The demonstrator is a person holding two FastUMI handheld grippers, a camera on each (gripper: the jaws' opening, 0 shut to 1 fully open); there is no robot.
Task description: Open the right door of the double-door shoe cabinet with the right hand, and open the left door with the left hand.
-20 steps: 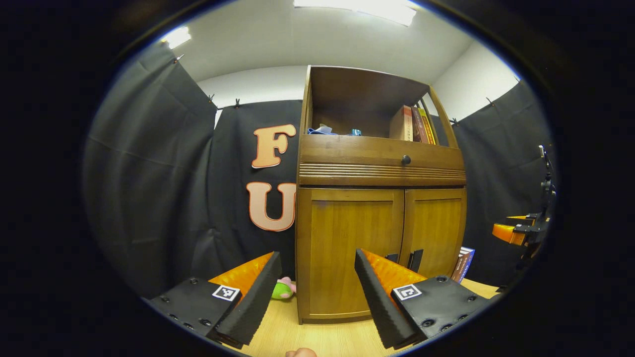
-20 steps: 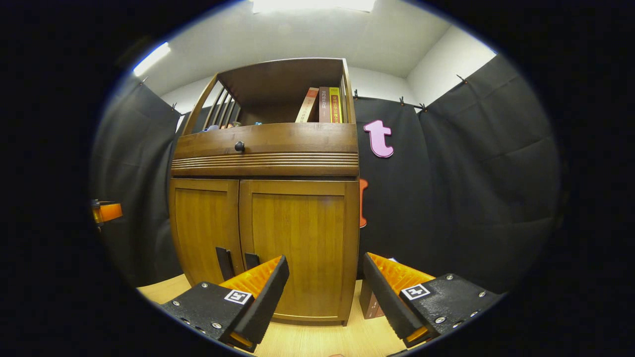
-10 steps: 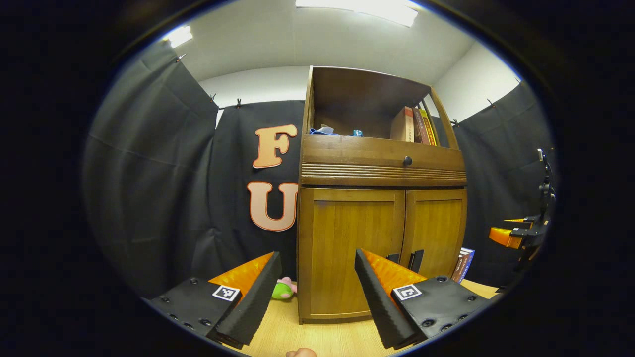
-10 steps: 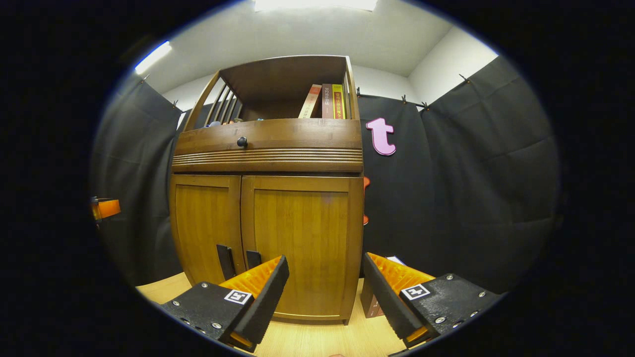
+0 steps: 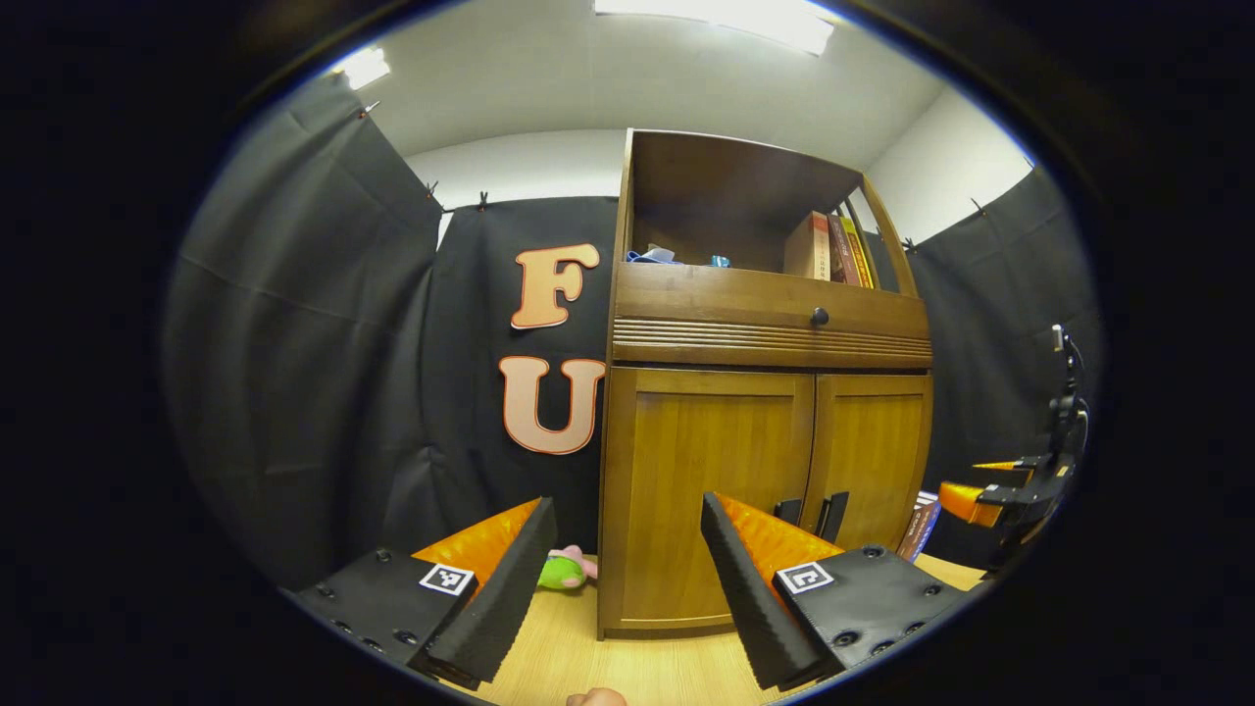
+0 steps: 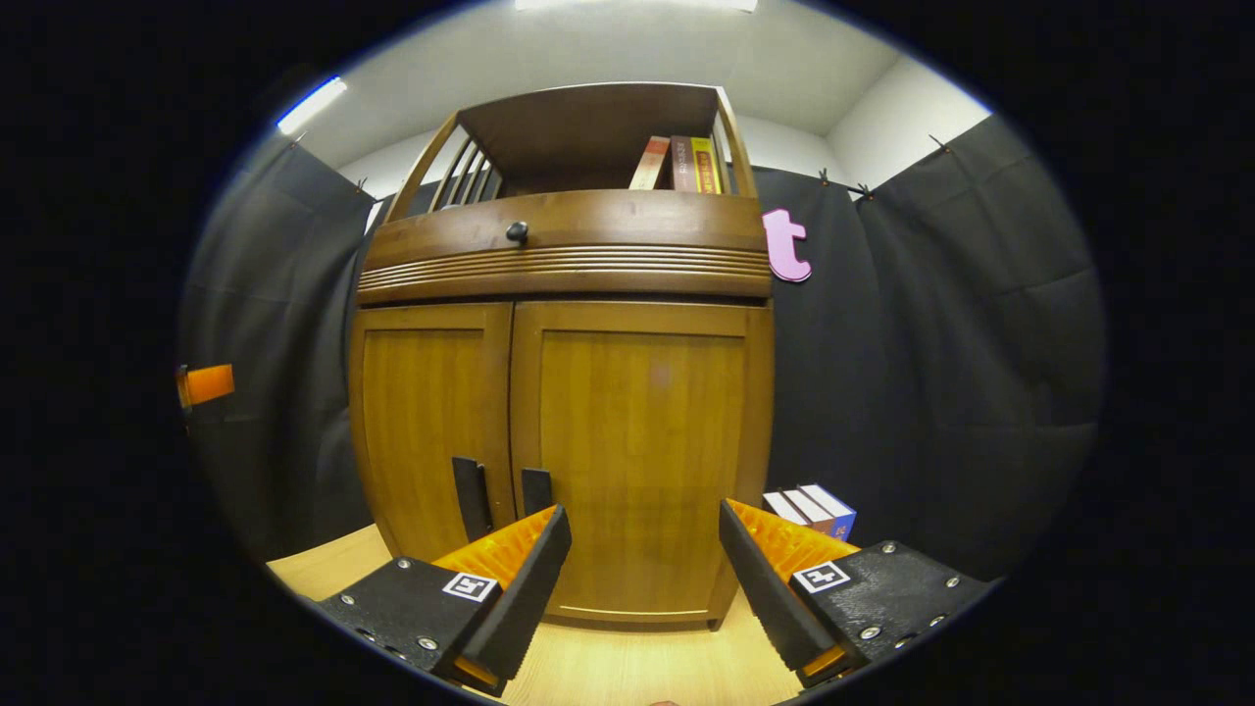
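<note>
both grippers, my left gripper (image 5: 620, 574) and right gripper (image 6: 642, 579), hang spread and empty before the shoe cabinet (image 6: 564, 412); right door (image 6: 637, 446) and left door (image 5: 701, 490) are closed.

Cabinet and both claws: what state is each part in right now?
Right door: closed, handle untouched.
Left door: closed, handle untouched.
Drawer: closed.
Top shelf: open-fronted, books standing in it.
Right claw: open, holding nothing, short of the doors.
Left claw: open, holding nothing.
</note>
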